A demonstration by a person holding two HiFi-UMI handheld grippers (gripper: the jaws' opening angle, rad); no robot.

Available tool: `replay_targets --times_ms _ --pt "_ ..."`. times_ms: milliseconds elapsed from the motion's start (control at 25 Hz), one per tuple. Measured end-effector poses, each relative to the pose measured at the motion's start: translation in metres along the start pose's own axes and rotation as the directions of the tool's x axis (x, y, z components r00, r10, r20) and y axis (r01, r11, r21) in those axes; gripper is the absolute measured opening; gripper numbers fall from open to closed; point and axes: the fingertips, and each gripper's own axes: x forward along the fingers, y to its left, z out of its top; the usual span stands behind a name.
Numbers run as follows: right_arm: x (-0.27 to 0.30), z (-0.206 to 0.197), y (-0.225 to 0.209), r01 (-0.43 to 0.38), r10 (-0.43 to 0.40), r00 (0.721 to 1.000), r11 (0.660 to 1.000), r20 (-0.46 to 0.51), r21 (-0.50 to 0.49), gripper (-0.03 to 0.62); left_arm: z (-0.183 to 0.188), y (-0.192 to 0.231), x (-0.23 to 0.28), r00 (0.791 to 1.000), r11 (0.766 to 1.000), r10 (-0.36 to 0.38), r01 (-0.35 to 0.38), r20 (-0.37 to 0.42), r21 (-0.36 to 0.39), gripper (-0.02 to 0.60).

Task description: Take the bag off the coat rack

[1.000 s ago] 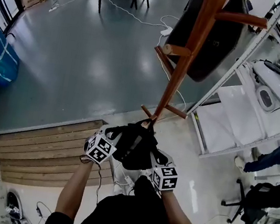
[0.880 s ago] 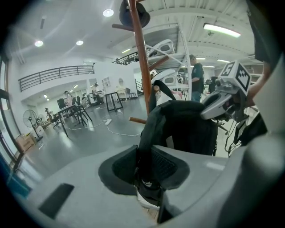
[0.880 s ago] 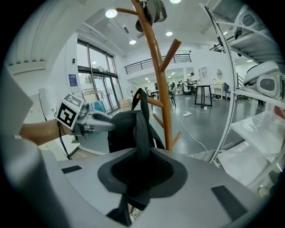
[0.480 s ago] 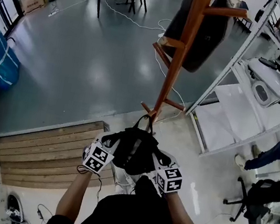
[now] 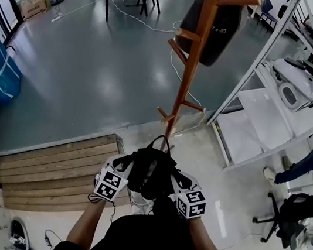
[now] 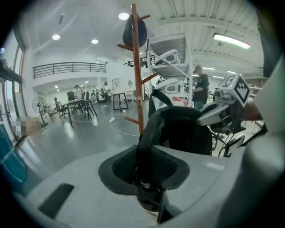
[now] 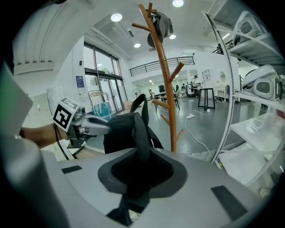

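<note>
Bag (image 5: 151, 173) in left gripper (image 5: 129, 167), right gripper (image 5: 175, 179)

The person wore a black top (image 5: 151, 245) with short sleeves, the forearms bare beyond it. Just ahead of the black top, one to each side, the left gripper (image 5: 128, 167) and the right gripper (image 5: 175, 181) each had a pale grey moulded shell. Each carried a white cube printed with black square markers: the left cube (image 5: 110, 185) and the right cube (image 5: 191, 205). A thin black cable (image 7: 61, 147) hung under the left gripper, on the side nearer the black top. Each shell had a dark padded hollow (image 6: 142, 167) round its jaws and small dark rectangular patches (image 7: 227, 196) on its face.
</note>
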Motion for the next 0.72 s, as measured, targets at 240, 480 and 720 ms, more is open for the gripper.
replay_targets --times_ms 240,480,720 --pt "-0.014 -0.016 0.008 -0.018 0.018 1.000 1.000 -0.006 0.012 0.063 -0.011 -0.020 -0.017 1.000 0.999 0.004 -0.004 -0.001 -0.042 0.088" --pt "-0.025 -0.029 0.007 -0.040 0.041 0.999 0.999 -0.016 0.016 0.063 -0.019 -0.039 -0.026 1.000 0.997 0.011 -0.011 0.002 -0.079 0.087" --pt "-0.031 -0.039 0.002 -0.030 0.031 0.999 0.999 -0.022 0.030 0.064 -0.023 -0.050 -0.020 1.000 0.997 -0.011 0.010 -0.009 -0.073 0.087"
